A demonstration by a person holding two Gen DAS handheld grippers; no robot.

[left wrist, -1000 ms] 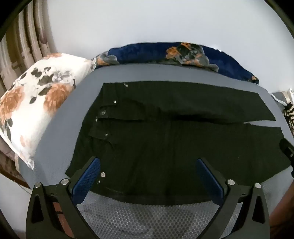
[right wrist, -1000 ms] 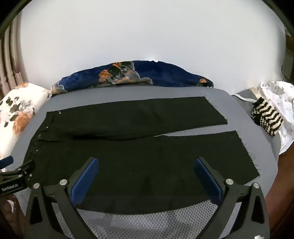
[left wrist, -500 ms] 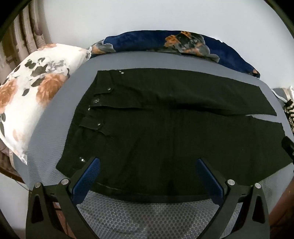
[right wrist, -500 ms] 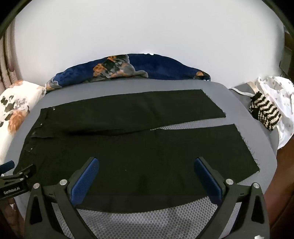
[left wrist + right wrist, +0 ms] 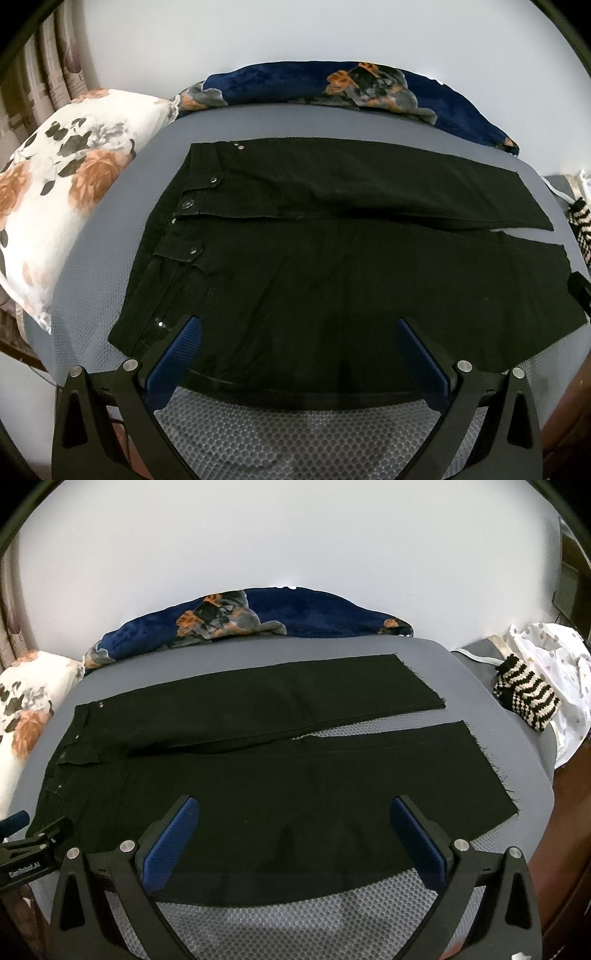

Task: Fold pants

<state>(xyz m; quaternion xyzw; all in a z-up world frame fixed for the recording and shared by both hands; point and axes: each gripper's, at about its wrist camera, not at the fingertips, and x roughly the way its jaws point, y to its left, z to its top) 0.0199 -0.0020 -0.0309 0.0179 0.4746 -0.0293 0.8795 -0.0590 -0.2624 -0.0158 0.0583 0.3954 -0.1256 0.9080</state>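
Both jaws spread wide, holding nothing | left gripper (image 5: 295,354) and right gripper (image 5: 293,830) above near leg | black pants (image 5: 258,760) flat on bed (image 5: 480,709), waistband at 9 o'clock

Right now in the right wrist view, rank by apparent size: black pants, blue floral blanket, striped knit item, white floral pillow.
1. black pants
2. blue floral blanket
3. white floral pillow, cut off by the frame edge, so unsure
4. striped knit item, clearly smallest
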